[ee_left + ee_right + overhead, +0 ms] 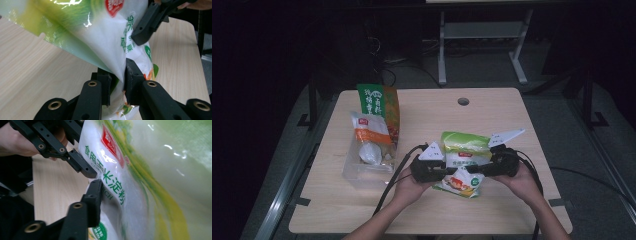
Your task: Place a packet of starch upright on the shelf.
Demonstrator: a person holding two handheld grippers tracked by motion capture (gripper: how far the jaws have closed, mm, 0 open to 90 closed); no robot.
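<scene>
On the left of the wooden table, a clear tray holds a green-and-orange packet with white characters too small to read, and a white pouch with an orange band. The left gripper is clenched on the lower edge of the starch bag, which is lifted at table centre. The bag bears a red logo, green "食用玉米淀粉" and part of "CORN STARCH". The right gripper is on its other side; whether it grips, I cannot tell. The room behind is dark, with a white frame.
</scene>
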